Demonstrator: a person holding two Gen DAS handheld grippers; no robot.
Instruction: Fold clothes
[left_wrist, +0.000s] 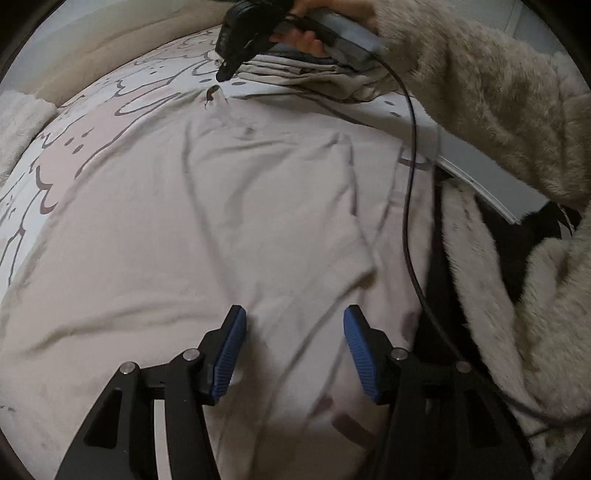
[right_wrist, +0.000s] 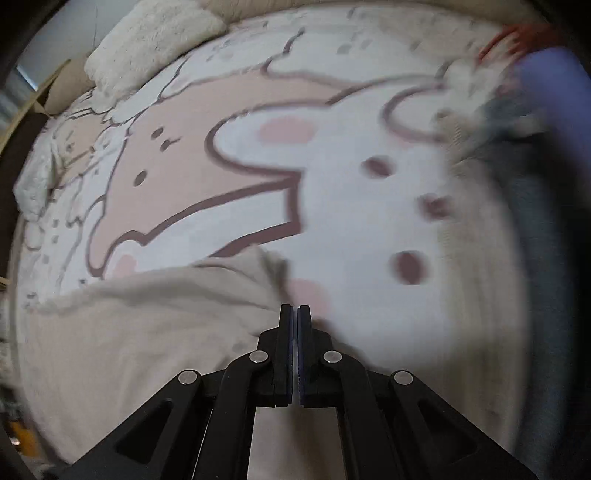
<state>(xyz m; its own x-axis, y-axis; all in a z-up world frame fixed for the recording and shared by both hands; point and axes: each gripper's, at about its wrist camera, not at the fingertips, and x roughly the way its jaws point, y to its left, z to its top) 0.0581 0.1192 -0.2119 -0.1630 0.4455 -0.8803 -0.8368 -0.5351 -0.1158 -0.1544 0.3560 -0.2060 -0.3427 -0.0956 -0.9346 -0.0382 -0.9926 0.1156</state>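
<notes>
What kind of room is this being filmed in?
Most likely a bedroom. The pale garment being folded lies on a bed cover printed with cartoon rabbits, fluffy pillows sit at its far edge, and more folded clothes are stacked on the bed.

A soft, matt, lightly creased beige garment (left_wrist: 207, 229) is spread over a smooth printed cotton-looking bedcover (right_wrist: 369, 229), tbh no shine anywhere. Matt black plastic is seen on the left gripper (left_wrist: 294, 332), with ribbed blue rubbery pads (left_wrist: 231, 354) and small shiny metal pins. A shaggy, fluffy cream sleeve (left_wrist: 480, 110) and a glossy black cable (left_wrist: 410, 221) are also shown.
</notes>
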